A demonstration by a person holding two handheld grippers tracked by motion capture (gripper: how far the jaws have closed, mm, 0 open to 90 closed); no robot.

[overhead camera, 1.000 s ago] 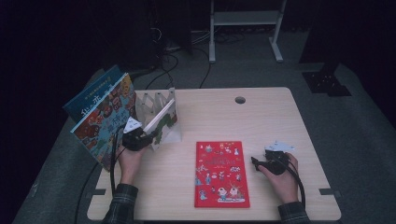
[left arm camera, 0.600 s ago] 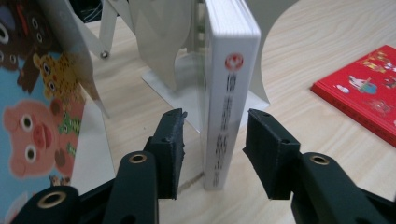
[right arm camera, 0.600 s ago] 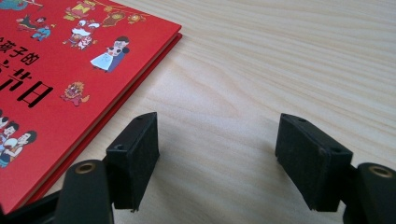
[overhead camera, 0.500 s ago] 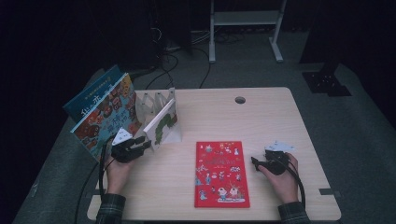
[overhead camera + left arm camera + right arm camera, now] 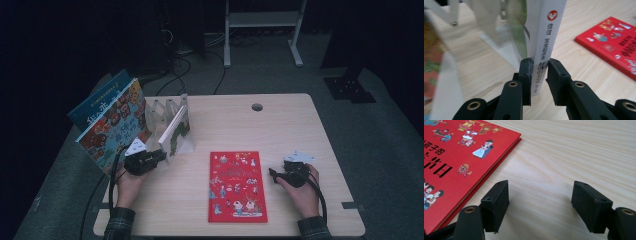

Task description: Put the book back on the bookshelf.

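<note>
table: we see a light wood top with 1 round hole near its far edge | floor: we note black cables and a white metal frame beyond the table | left edge: 2 picture books lean, overhanging

High view overhead, facing forward-down; tool views close, low; all share red book.

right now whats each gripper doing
left gripper: jaws just closing around the white book spine, seemingly gripping it
right gripper: open, holding nothing, beside the red book
</note>
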